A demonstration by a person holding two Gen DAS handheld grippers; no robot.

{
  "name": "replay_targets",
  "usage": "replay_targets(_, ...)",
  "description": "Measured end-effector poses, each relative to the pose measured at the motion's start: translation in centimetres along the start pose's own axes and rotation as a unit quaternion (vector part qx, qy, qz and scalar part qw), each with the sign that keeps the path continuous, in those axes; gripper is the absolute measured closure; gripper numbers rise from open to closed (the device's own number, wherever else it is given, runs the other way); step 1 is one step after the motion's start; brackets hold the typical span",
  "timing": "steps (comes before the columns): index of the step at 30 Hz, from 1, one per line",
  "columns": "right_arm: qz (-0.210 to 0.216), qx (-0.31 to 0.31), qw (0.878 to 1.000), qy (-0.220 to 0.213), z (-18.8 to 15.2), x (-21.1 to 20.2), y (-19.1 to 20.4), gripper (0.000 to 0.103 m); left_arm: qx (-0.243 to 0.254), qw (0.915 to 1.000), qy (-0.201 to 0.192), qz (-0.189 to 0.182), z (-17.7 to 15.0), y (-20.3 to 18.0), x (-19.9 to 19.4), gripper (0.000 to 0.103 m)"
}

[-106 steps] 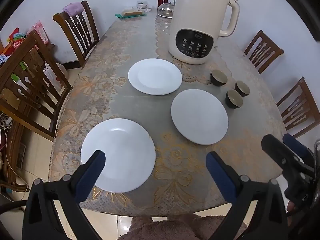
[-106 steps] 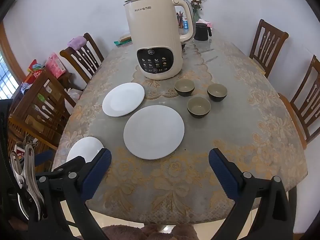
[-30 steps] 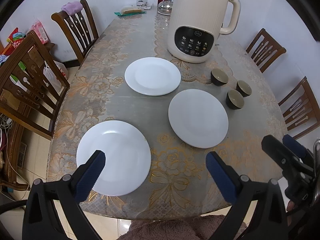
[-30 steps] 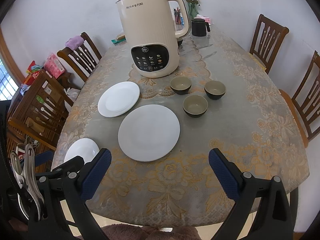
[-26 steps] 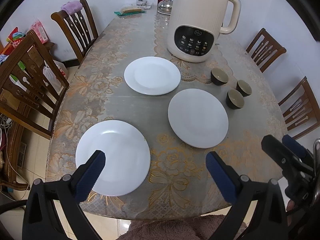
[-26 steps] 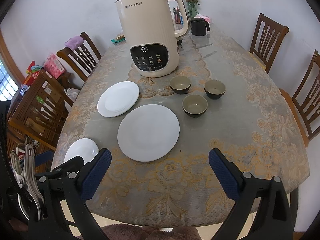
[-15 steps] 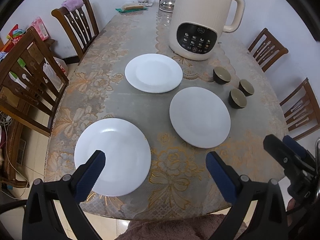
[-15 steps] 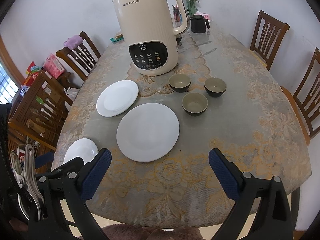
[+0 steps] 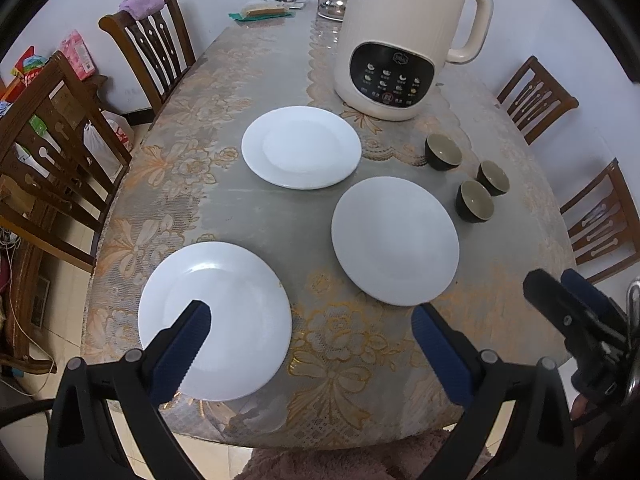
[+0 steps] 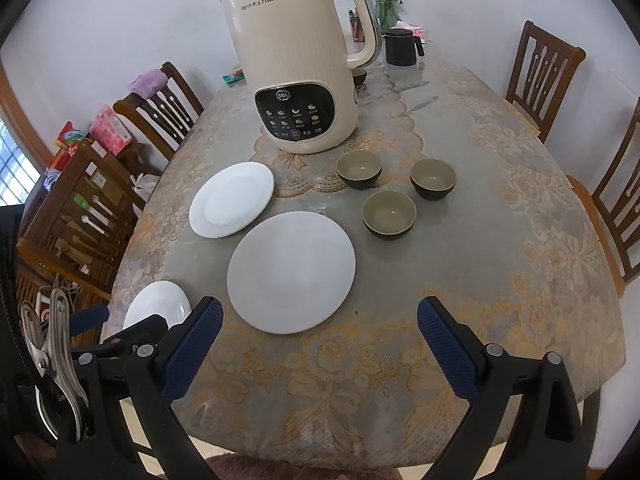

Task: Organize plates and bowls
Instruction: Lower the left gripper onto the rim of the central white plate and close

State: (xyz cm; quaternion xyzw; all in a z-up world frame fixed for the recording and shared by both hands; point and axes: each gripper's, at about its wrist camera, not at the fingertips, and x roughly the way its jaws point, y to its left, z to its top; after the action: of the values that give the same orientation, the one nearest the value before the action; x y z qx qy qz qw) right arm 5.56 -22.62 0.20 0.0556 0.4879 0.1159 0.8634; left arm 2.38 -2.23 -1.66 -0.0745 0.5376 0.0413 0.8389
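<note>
Going left to right across the worktop [image 9: 256,208], little is changing among the dishes: over the last few seconds only the cameras are drifting slightly forward and up, so the soy milk maker [image 9: 404,36] is sitting larger in both views while every dish is keeping its place.

The left gripper [image 9: 308,344] is hovering with its fingers [image 9: 180,354] spread wide and empty, over the near white plate [image 9: 224,304] at the worktop's near-left edge. Beyond it, the far white plate [image 9: 301,147] is lying near the soy milk maker's base, and the middle white plate [image 10: 291,272] is lying well apart from both. Further right, three dark bowls [image 10: 389,214] are sitting in a loose cluster, none stacked.

The right gripper [image 10: 320,344] is also holding its fingers [image 10: 446,346] spread and empty, facing the middle plate. Judging from this, the organizing is not yet starting; both grippers seem merely to be lining up for a first pick.
</note>
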Motion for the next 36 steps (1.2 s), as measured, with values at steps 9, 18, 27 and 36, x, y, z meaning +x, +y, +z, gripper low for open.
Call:
replay_targets(9, 0.009, -0.023, 1.0, 0.007, 0.8, 1.2, -1.0, 0.003, -0.026, 0.9996, 0.0, 0.006, 0.5, -0.2, 0.8, 0.001)
replay_targets(18, 0.024, -0.052, 0.998, 0.016, 1.2, 1.9, -2.5, 0.003, -0.049, 0.9986, -0.001, 0.022, 0.3, -1.4, 2.0, 0.001)
replay_targets(27, 0.045, -0.063, 0.997, 0.03, 1.3, 3.2, -3.1, 0.003, -0.048, 0.9982, 0.004, 0.036, 0.9, -2.5, 3.0, 0.001)
replay_targets(36, 0.03, -0.041, 0.997, 0.051, 1.4, 5.5, -3.4, 0.003, -0.019, 0.999, 0.036, 0.018, 2.5, -3.0, 6.2, 0.001)
